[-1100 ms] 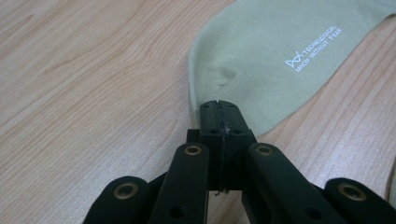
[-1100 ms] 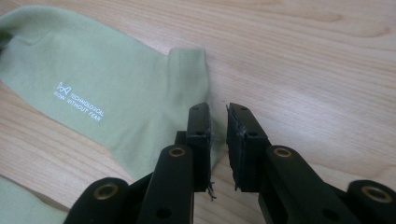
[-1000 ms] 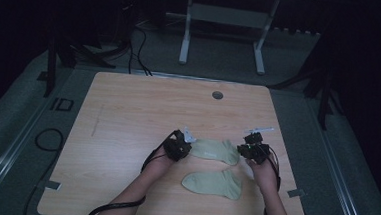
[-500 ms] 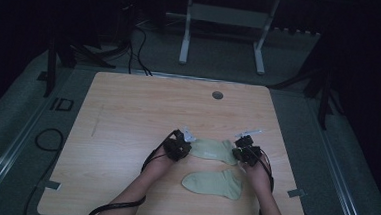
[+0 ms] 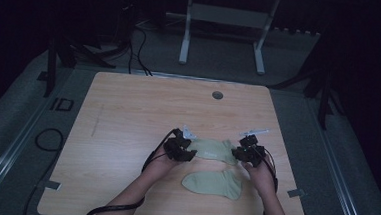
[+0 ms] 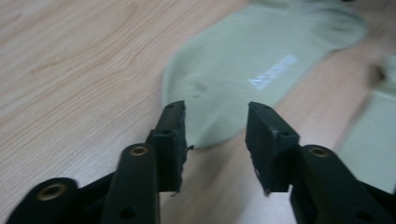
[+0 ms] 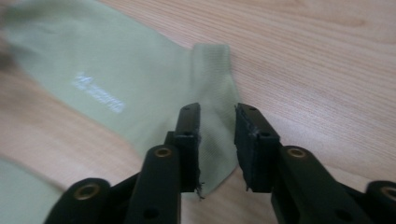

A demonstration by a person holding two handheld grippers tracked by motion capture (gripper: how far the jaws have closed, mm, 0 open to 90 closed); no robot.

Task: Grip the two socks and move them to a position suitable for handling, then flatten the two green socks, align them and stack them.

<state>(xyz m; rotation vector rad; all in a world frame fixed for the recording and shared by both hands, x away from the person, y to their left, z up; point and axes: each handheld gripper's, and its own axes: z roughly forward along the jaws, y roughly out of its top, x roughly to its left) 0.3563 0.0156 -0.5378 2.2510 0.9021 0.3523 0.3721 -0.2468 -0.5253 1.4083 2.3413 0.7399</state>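
Two pale green socks lie flat on the wooden table (image 5: 127,133). The upper sock (image 5: 216,149) stretches between my two grippers; the lower sock (image 5: 214,183) lies nearer the person. My left gripper (image 5: 181,148) stands at the upper sock's left end. In the left gripper view its jaws (image 6: 215,112) have just been opening and stand apart over the rounded end of the sock (image 6: 261,60), not pressing it. My right gripper (image 5: 248,152) is at the sock's right end. Its jaws (image 7: 217,112) have also just been opening, apart over the ribbed cuff (image 7: 210,70).
A round grommet hole (image 5: 217,95) sits near the table's far edge. The lower sock shows at the right edge (image 6: 373,135) of the left gripper view. Cables (image 5: 132,39) and a white desk frame (image 5: 224,19) stand on the floor beyond the table.
Both hands stay almost in place at the ends of the upper sock. The right gripper nudged slightly left, then back.
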